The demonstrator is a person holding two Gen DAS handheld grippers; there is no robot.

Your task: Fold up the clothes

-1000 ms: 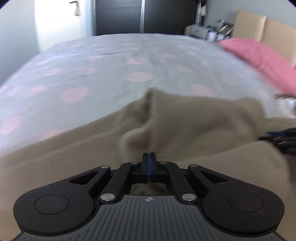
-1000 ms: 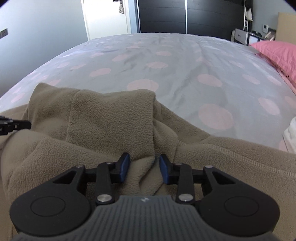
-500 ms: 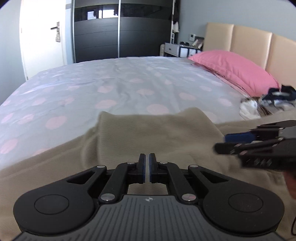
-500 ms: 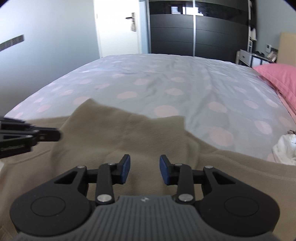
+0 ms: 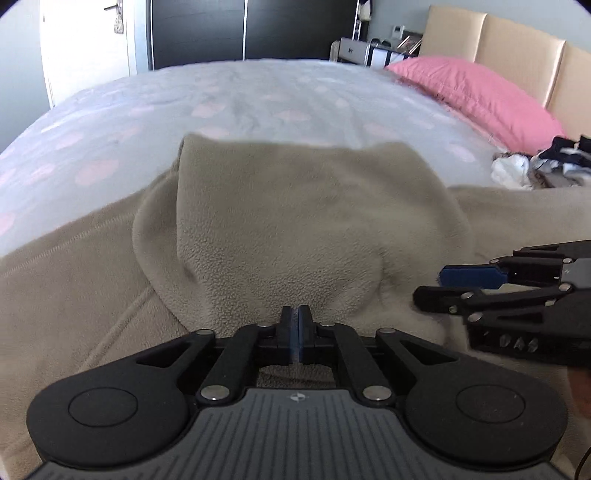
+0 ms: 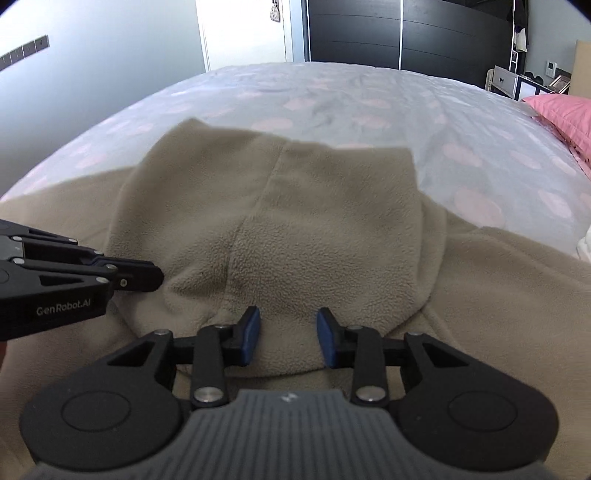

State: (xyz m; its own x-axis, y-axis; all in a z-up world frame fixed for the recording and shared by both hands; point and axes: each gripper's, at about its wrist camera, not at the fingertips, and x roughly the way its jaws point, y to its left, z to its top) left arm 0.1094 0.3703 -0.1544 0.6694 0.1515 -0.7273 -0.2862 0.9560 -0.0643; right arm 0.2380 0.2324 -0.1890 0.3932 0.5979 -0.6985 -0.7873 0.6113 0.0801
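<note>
A beige fleece hoodie (image 5: pixel 295 236) lies on the bed with its hood spread flat and pointing away from me; it also shows in the right wrist view (image 6: pixel 280 221). My left gripper (image 5: pixel 295 325) is shut at the base of the hood; I cannot tell whether it pinches any fleece. My right gripper (image 6: pixel 288 332) is open, its blue pads on either side of the fleece at the hood's base. The right gripper also shows at the right of the left wrist view (image 5: pixel 491 291), and the left gripper at the left of the right wrist view (image 6: pixel 140 275).
The bed (image 5: pixel 258 99) has a grey cover with pink dots. A pink pillow (image 5: pixel 472 96) and a beige headboard (image 5: pixel 517 40) are at the far right. A small pile of clothes (image 5: pixel 535 166) lies to the right. A dark wardrobe (image 6: pixel 399 33) and a white door stand behind.
The hood was bunched and folded a second ago and now lies spread flat. Both grippers have shifted along the garment. The right gripper stays open, the left stays shut.
</note>
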